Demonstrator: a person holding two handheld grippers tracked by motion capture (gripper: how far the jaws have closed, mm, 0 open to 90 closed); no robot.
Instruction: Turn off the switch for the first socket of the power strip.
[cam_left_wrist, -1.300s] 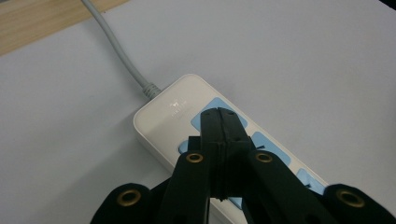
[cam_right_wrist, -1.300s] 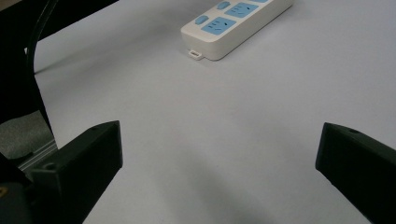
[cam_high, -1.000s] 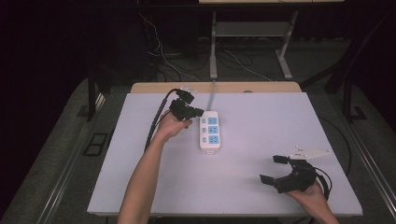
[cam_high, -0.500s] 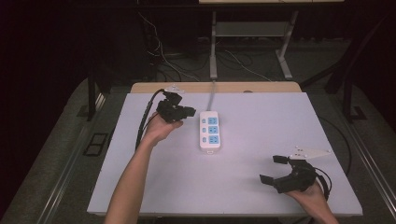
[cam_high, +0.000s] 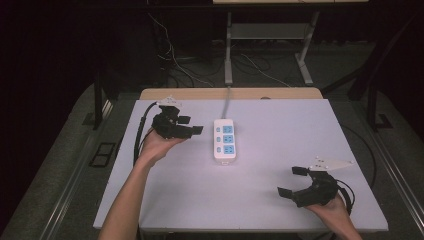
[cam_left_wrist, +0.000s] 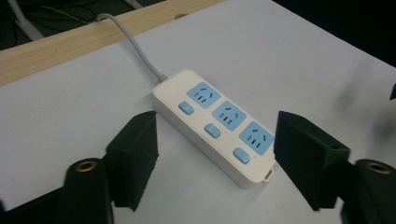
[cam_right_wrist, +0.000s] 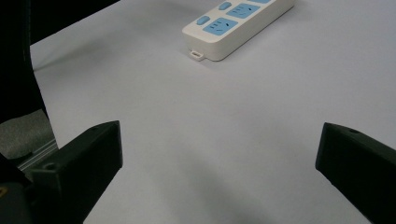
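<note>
A white power strip (cam_high: 224, 140) with three blue sockets and blue switches lies flat near the middle of the white table (cam_high: 280, 125). Its grey cord (cam_high: 227, 97) runs off the far edge. My left gripper (cam_high: 191, 125) hovers just left of the strip, apart from it. Its jaws have just been opening and hold nothing. In the left gripper view the strip (cam_left_wrist: 219, 121) lies beyond the spread jaws of the left gripper (cam_left_wrist: 217, 140). My right gripper (cam_high: 292, 181) rests open near the front right corner. The right gripper view has the strip (cam_right_wrist: 238, 21) far ahead of the right gripper (cam_right_wrist: 219, 154).
A wooden strip (cam_high: 200, 94) borders the table's far edge. Behind the table, cables (cam_high: 175, 60) and a metal stand (cam_high: 230, 45) sit on the dark floor. The left gripper's black cable (cam_high: 140, 135) loops over the table's left side.
The left hand has drawn back leftward from the power strip and lifted a little, and its jaws have gone from shut to open. The right hand has not moved.
</note>
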